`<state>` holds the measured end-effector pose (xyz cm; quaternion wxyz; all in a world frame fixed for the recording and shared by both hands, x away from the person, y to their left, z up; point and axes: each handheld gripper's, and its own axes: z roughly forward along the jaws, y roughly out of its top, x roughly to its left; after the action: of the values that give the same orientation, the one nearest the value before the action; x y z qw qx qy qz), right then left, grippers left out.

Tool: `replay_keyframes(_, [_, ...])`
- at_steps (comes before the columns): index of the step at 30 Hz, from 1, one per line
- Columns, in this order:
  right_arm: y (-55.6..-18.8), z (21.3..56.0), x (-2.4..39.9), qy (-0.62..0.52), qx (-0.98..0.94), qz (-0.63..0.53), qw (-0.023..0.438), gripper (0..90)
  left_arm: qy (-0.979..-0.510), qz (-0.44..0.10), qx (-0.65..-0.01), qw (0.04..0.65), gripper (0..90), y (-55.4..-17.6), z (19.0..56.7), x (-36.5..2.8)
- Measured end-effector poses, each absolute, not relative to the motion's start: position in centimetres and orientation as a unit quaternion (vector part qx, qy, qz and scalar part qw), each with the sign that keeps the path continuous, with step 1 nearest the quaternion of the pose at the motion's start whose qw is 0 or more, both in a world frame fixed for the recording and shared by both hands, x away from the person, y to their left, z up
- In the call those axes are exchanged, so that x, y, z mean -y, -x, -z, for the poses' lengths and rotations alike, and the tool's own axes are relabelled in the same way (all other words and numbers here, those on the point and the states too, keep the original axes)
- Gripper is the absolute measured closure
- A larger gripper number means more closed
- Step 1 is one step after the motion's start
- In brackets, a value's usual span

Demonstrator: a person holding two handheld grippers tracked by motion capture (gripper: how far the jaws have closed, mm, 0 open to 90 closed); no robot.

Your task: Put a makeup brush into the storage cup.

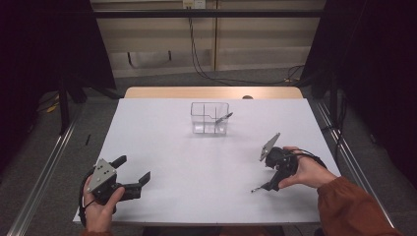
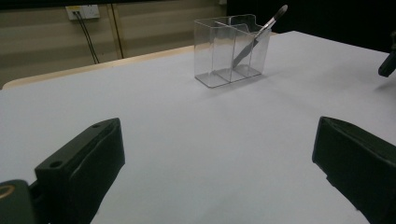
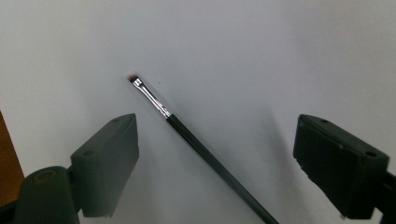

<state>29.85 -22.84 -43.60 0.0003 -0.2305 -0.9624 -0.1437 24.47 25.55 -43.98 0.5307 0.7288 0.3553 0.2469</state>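
Observation:
A thin black makeup brush (image 3: 196,144) with a silver ferrule lies flat on the white table (image 1: 196,167) at the front right. My right gripper (image 3: 215,126) points down over it, open, one jaw on either side of the handle and neither touching it. From the high view the brush tip (image 1: 254,190) pokes out left of the right gripper (image 1: 268,186). My left gripper (image 1: 134,168) rests at the front left, open and holding nothing. A clear divided holder (image 1: 210,118) stands at the back centre with a second brush (image 1: 223,117) leaning in its right compartment.
The left gripper view looks across bare table to the clear holder (image 2: 231,51) and its leaning brush (image 2: 259,37); the right gripper's edge (image 2: 388,63) shows far right. A wooden strip (image 1: 211,92) borders the table's far side, and cables hang on the wall behind.

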Motion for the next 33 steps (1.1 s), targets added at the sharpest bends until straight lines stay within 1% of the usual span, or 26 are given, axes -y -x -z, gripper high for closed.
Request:
replay_keyframes(2, [-29.7, 43.7, 22.7, 0.234, 0.962, 0.138, -0.002, 19.6, -0.729, -0.247, -0.355, 0.530, 2.3, -24.5, 44.0, -25.6])
replay_keyframes(10, [-29.6, 44.3, 22.5, 0.221, 0.966, 0.133, -0.001, 27.3, -0.730, -0.247, -0.355, 0.529, 2.3, -24.5, 44.0, -25.5])
replay_keyframes(15, [-29.2, 44.5, 22.0, 0.203, 0.971, 0.125, 0.011, 33.9, -0.730, -0.248, -0.354, 0.529, 2.3, -24.5, 44.0, -25.5])
replay_keyframes(19, [-29.2, 44.9, 21.6, 0.189, 0.975, 0.119, 0.010, 41.3, -0.731, -0.248, -0.354, 0.529, 2.3, -24.5, 44.0, -25.5])
replay_keyframes(23, [-29.1, 45.0, 21.4, 0.177, 0.977, 0.118, -0.003, 45.2, -0.730, -0.247, -0.355, 0.530, 2.3, -24.5, 44.0, -25.5])
replay_keyframes(29, [-29.0, 44.8, 21.3, 0.178, 0.977, 0.114, 0.002, 57.3, -0.733, -0.247, -0.353, 0.527, 2.3, -24.5, 44.0, -25.5])
replay_keyframes(33, [-28.9, 44.7, 21.0, 0.170, 0.980, 0.100, 0.006, 63.0, -0.733, -0.247, -0.352, 0.527, 2.3, -24.5, 44.0, -25.5])
